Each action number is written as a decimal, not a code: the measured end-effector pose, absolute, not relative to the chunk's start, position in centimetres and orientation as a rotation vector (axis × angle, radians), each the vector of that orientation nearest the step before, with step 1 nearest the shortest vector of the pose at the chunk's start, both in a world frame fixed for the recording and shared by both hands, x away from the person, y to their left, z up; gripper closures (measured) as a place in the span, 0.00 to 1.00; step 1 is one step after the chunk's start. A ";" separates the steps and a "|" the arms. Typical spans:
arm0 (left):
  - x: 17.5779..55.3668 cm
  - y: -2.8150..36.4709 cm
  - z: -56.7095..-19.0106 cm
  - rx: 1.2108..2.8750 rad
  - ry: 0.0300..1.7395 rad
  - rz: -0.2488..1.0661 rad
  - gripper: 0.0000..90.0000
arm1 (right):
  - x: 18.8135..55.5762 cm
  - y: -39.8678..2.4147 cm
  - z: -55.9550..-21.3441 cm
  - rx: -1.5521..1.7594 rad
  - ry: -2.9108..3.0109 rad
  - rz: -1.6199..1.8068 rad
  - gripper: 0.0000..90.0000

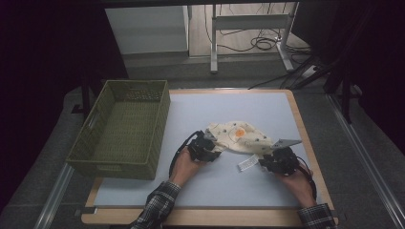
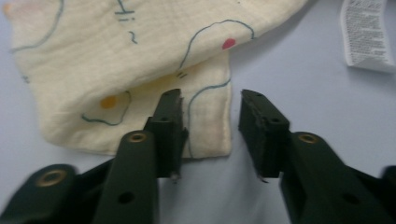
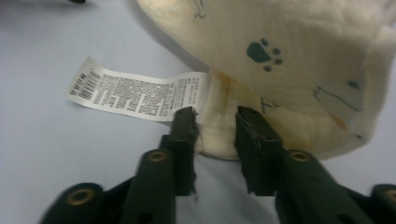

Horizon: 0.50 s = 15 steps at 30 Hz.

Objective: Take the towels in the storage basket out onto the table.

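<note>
Cloth [image 1: 239, 136] is lying crumpled on the worktop [image 1: 200, 102], right of centre, well apart from the basket [image 1: 119, 129] at the left. It is running roughly left-to-right between the two hands, long axis across the person.

Left gripper [image 1: 206, 147] is sitting at the cloth's left near corner. In the left gripper view the jaws are standing open: one jaw is resting over the corner of the cloth [image 2: 140, 70], the other is over bare worktop just beside the edge. Nothing is pinched. The cloth is lying ahead and toward the left jaw, so the corner is not centred in the gap.

Right gripper [image 1: 273, 160] is sitting at the cloth's right near end, next to the label [image 1: 247, 164]. In the right gripper view the jaws are parted narrowly, straddling a fold of the hem [image 3: 219, 135] where the label [image 3: 135, 93] is joining it. The pads are looking just clear of the fabric, so no grip yet.

Judgement: both are lining up for a two-corner pick. Right is better placed; left is needing a small shift sideways onto the corner before closing.
</note>
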<state>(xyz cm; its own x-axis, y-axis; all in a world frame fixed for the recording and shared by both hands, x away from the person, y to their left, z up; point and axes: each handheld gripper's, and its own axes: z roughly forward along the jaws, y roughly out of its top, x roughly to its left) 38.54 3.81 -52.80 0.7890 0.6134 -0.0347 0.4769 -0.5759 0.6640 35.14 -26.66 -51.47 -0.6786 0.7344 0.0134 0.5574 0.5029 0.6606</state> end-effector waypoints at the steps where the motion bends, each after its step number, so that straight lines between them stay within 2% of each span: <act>1: 38.4 3.7 -52.8 2.297 0.810 0.276 0.68 | 35.1 -26.7 -51.5 1.092 2.479 0.944 0.81; 2: 38.3 3.6 -52.7 2.294 0.824 0.277 0.70 | 35.0 -26.7 -51.5 1.072 2.468 0.929 0.84; 3: 38.3 3.6 -52.7 2.295 0.824 0.277 0.78 | 34.9 -26.7 -51.5 1.063 2.470 0.928 0.91; 5: 38.3 3.8 -52.7 2.297 0.818 0.272 0.96 | 34.8 -26.7 -51.4 1.068 2.471 0.919 0.95; 15: 34.8 7.7 -50.4 2.215 0.781 0.193 0.98 | 31.5 -28.0 -49.5 1.001 2.520 0.990 0.96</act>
<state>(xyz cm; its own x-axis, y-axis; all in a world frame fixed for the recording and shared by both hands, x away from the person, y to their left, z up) 34.78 7.75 -50.42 0.8010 0.5897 -0.1032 0.4742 -0.5198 0.7107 31.51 -28.00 -49.48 -0.7312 0.6820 0.0138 0.5091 0.5322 0.6765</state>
